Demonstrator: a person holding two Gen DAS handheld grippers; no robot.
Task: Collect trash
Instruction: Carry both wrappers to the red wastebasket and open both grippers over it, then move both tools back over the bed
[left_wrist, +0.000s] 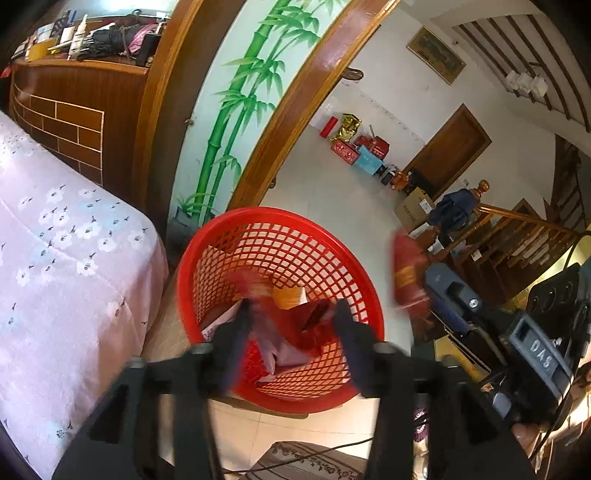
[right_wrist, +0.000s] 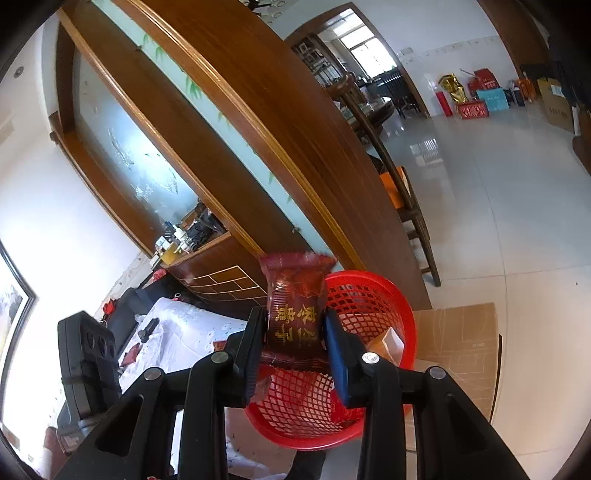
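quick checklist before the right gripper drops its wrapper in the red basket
1. Wrapper held: ok. The right gripper has its fingers pressed on the dark red wrapper.
2. Wrapper over the red basket: cannot tell. It lines up with the basket in the right wrist view, but from the left wrist view it looks beside the rim.
3. Basket has room: ok. Trash lies low inside it.
4. Left gripper out of the way: not ok. It hangs open over the basket mouth.
5. Left gripper empty: cannot tell. A blurred red piece sits by its fingers.
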